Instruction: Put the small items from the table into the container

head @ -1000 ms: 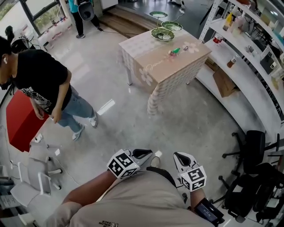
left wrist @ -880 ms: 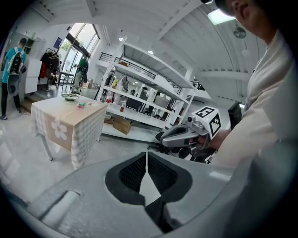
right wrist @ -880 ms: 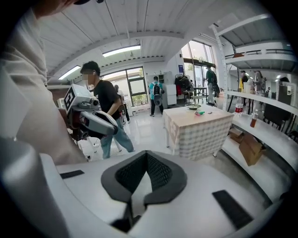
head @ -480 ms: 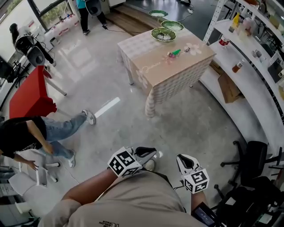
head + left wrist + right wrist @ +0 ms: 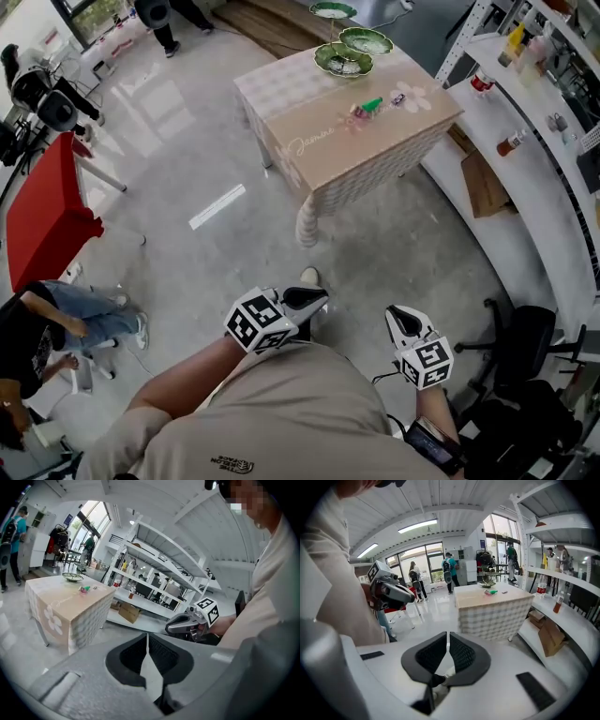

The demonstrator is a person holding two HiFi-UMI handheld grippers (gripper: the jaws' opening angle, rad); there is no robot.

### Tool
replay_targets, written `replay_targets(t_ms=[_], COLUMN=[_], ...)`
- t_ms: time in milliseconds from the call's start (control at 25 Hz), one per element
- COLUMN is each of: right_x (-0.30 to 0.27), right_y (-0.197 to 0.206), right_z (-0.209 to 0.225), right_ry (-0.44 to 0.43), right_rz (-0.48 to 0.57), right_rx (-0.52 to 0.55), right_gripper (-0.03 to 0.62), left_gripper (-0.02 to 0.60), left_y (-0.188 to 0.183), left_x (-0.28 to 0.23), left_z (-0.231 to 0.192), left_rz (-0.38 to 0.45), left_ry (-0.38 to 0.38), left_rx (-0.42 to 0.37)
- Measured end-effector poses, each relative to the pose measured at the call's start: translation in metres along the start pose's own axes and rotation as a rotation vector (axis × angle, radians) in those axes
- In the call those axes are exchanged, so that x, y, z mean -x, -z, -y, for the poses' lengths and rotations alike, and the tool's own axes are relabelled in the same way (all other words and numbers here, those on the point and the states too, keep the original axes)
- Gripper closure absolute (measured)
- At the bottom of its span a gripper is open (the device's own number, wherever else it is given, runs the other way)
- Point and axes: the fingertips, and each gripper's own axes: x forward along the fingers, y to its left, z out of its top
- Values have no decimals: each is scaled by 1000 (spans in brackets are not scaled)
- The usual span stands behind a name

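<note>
A table [image 5: 319, 150] under a beige patterned cloth stands ahead of me, across the bare floor. Small items lie on its far side: a green and pink one [image 5: 366, 106] and a smaller one [image 5: 397, 97]. Beyond them stands a tiered stand of green dishes [image 5: 343, 59]. Both grippers hang close to my body, far from the table. My left gripper [image 5: 322, 298] is shut and empty, its jaws meeting in a thin line [image 5: 147, 639]. My right gripper [image 5: 396, 314] is also shut with nothing held [image 5: 448, 639]. Each gripper view shows the table [image 5: 61, 606] [image 5: 492, 606] in the distance.
White shelving [image 5: 534, 103] with bottles curves along the right, with a cardboard box [image 5: 483, 183] under it. A black office chair [image 5: 520, 342] stands at lower right. At left are a red panel [image 5: 47, 220], tripods and a crouching person [image 5: 56, 328]. More people stand by the far windows [image 5: 450, 573].
The table has come nearer in the head view as I walk toward it. The person in black has dropped to the lower left corner. Both grippers stay shut by my body.
</note>
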Motion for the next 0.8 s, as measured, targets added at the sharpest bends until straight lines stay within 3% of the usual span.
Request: replay_targets(t_ms=[200, 400, 600, 800], right_x=[-26, -72, -122, -171], right_y=[-55, -95, -149, -180], right_z=[61, 114, 146, 160], right_ry=[74, 103, 113, 58], right_rz=[75, -32, 8, -21], right_rx=[-152, 56, 112, 199], right_gripper=[576, 576, 572, 526], left_gripper=[560, 560, 560, 560], left_y=[-58, -92, -117, -133], left_x=[-12, -19, -10, 0], left_z=[-51, -111, -166, -193], left_rz=[95, 85, 106, 152], left_ry=[50, 12, -38, -78], left_rx=[61, 1, 0, 29])
